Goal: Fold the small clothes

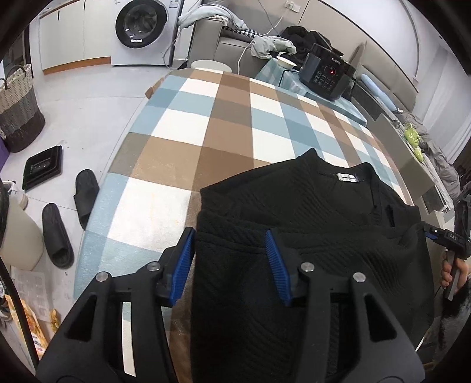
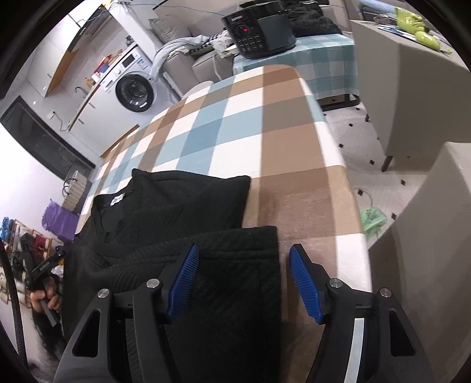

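A black textured garment [image 1: 309,224] with a white neck label lies on the checked table cover [image 1: 206,123], its near part folded over the rest. My left gripper [image 1: 231,259] is open, its blue pads either side of the garment's near left edge. In the right wrist view the same garment [image 2: 182,212] lies at the left, and my right gripper [image 2: 243,280] is open over its near right corner, one pad above the cloth and one above the bare cover [image 2: 294,147]. The right gripper [image 1: 441,235] also shows at the right edge of the left wrist view.
A black rice cooker [image 1: 326,73] stands on a lower table at the back. A washing machine [image 1: 141,26], a woven basket [image 1: 17,106] and black slippers [image 1: 70,212] are on the floor to the left. Grey furniture [image 2: 412,88] stands right of the table.
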`<control>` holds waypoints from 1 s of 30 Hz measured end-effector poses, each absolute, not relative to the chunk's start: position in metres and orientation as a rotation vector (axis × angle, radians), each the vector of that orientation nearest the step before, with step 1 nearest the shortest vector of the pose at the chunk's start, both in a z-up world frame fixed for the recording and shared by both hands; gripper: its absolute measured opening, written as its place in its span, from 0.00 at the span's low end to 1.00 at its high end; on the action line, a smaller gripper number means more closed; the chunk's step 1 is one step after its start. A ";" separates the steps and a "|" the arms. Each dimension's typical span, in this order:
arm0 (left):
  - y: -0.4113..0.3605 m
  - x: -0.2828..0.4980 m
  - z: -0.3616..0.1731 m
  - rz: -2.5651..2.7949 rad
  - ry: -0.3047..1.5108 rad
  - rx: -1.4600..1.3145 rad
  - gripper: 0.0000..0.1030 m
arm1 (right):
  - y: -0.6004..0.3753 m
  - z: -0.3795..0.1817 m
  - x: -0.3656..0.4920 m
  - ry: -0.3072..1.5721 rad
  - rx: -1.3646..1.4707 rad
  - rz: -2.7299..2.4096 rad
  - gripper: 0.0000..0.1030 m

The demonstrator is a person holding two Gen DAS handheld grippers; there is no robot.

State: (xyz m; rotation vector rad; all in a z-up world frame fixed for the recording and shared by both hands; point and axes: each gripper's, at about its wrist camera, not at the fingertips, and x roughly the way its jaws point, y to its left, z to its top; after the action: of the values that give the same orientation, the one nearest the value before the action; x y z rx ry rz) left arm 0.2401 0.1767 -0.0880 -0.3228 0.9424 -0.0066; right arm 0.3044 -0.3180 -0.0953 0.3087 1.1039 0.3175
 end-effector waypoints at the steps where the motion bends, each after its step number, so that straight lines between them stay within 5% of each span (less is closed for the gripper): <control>1: 0.176 0.240 -0.087 -0.007 0.931 -0.324 0.37 | -0.315 -0.096 0.305 1.104 0.293 0.318 0.63; 4: 0.177 0.237 -0.084 0.004 0.904 -0.327 0.15 | -0.308 -0.096 0.304 1.083 0.260 0.302 0.26; 6: 0.178 0.234 -0.081 0.012 0.885 -0.327 0.05 | -0.302 -0.091 0.299 1.044 0.233 0.305 0.14; 21: 0.198 0.208 -0.022 0.028 0.706 -0.379 0.04 | -0.289 -0.003 0.278 0.780 0.174 0.294 0.12; 30: 0.212 0.235 -0.033 0.108 0.741 -0.365 0.05 | -0.264 -0.022 0.337 0.798 0.209 0.215 0.12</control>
State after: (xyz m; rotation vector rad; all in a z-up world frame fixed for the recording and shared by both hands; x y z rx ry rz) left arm 0.2354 0.2120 -0.0331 -0.3648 0.7413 0.1078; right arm 0.3370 -0.2644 -0.0224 0.2090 0.7976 0.2147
